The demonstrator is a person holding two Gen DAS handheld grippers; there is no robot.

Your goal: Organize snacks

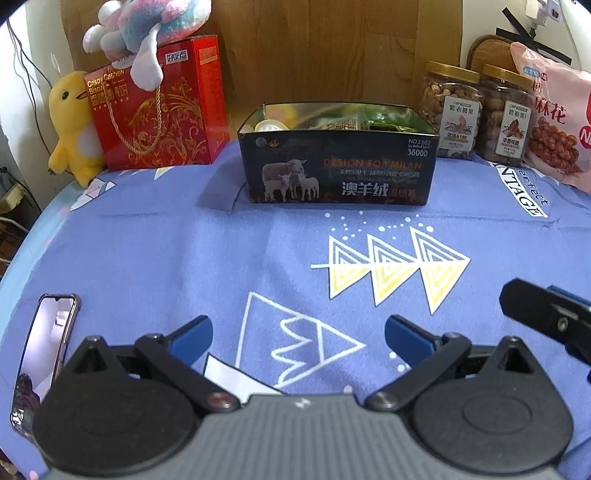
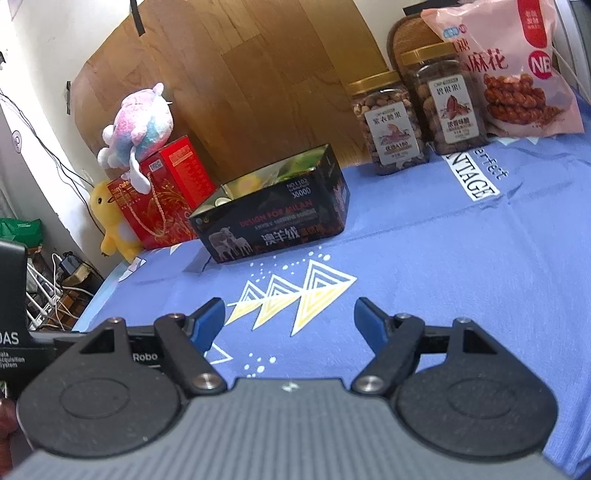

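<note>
An open black box point(image 1: 338, 168) printed with sheep stands on the blue cloth ahead of me and holds several small wrapped snacks point(image 1: 334, 122). It also shows in the right wrist view point(image 2: 273, 218). My left gripper point(image 1: 298, 334) is open and empty, low over the cloth well in front of the box. My right gripper point(image 2: 289, 319) is open and empty, in front and to the right of the box. Two nut jars point(image 1: 476, 110) and a pink bag of fried twists point(image 1: 554, 122) stand at the back right.
A red biscuit box point(image 1: 159, 107) with a pastel plush point(image 1: 147, 33) on top and a yellow duck plush point(image 1: 72, 125) stand at the back left. A phone point(image 1: 42, 354) lies at the cloth's left edge. A wooden board point(image 1: 332, 48) leans behind.
</note>
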